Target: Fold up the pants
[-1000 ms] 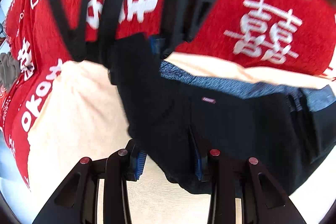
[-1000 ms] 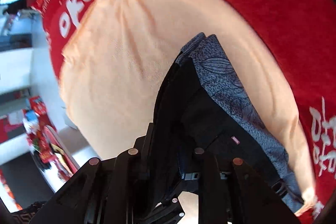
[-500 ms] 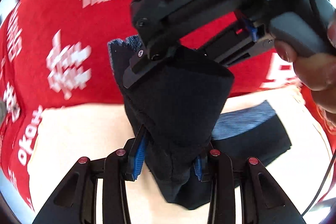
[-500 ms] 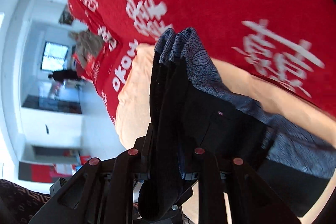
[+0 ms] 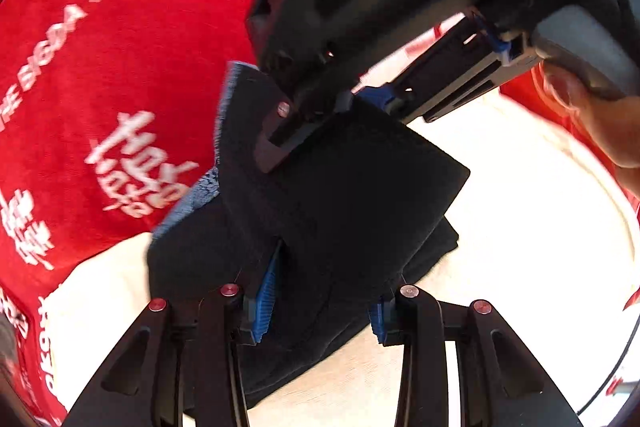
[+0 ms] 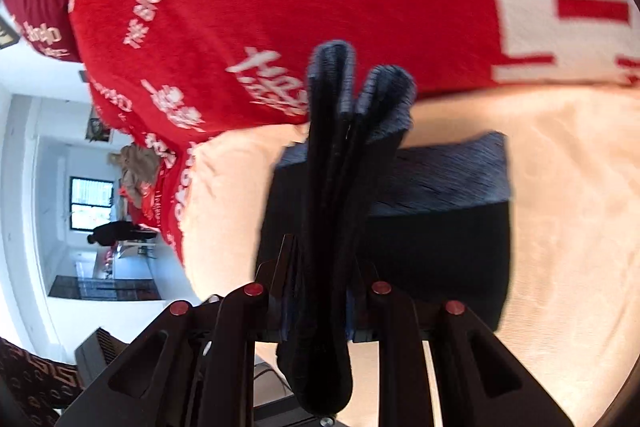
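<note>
Item one, at your left: red plush blanket printed with white lettering (image 5: 120, 67), spread as the base layer and running off past the picture edges.

Item two: pale cream towel-like cloth (image 5: 520, 227), laid flat on the red blanket, serving as your folding surface.

Item three, the task piece: dark navy pants with a lighter blue patterned band (image 5: 340, 219). In the left wrist view you have one end lifted off the cream cloth, doubled over a lower layer that lies flat beneath it. In the right wrist view the flat part reads as a compact dark rectangle with the patterned band along its far edge (image 6: 440, 195), and the lifted part stands up as several stacked layers. Judged from this, the lengthwise fold is done and a crosswise fold is in progress, not yet laid down.

Item four: left gripper (image 5: 320, 307), clenched on the near edge of the lifted navy fabric, blue pads pressing it from both sides.

Item five: right gripper (image 6: 316, 307), clamped on a thick bunch of the same fabric; in the left wrist view it appears above as a dark body (image 5: 380, 7) with your fingers (image 5: 600, 131) on its handle.

Remaining, as a judgement: carry the lifted end across, lay it square on the lower layer, let go on both sides, smooth. Whether a further fold is needed cannot be told.
</note>
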A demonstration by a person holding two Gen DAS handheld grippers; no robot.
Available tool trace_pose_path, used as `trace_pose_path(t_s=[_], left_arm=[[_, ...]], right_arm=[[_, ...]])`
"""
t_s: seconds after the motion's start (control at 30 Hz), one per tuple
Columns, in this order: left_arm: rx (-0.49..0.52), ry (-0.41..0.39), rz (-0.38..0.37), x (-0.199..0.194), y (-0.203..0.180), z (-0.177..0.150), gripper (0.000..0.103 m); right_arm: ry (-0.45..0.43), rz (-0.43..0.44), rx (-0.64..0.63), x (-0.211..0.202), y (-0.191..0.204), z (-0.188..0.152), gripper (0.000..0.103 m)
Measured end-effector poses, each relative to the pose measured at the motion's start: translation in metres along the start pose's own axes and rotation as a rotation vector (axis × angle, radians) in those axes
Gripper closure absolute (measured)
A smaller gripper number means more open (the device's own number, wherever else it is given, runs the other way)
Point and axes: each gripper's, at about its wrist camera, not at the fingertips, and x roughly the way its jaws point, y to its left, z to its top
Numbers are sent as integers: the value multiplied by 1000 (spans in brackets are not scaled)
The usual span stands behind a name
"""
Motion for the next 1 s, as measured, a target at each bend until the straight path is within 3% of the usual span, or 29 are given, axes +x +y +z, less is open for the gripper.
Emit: trace_pose_path(t_s=[0.17,0.23,0.3,0.33,0.37,0.47,0.63,0.83,1.0], left_arm=[[28,91,9,38,-20,-2,64],[40,110,20,42,-22,-5,52],[21,121,-2,41,-19,-12,47],[14,129,-12,39,-16,-15,37],[-2,138,-21,36,-12,-18,33],[-47,141,-64,22,3,-28,33],[-140,119,-39,-4,43,-37,33],[-335,241,-14,20,104,-49,33],[-397,299,-40,36,118,-67,33]], right_arm=[[17,-42,65,26,-62,-10,81],[16,-32,86,31,-74,-14,80],[10,-27,102,34,-84,-19,79],[9,-27,104,34,-87,-21,79],[5,-35,103,35,-89,-23,78],[3,-67,82,28,-89,-32,78],[2,-213,-14,33,-63,-40,77],[-8,-334,-49,28,-53,-48,74],[-28,-439,-53,31,-43,-61,69]])
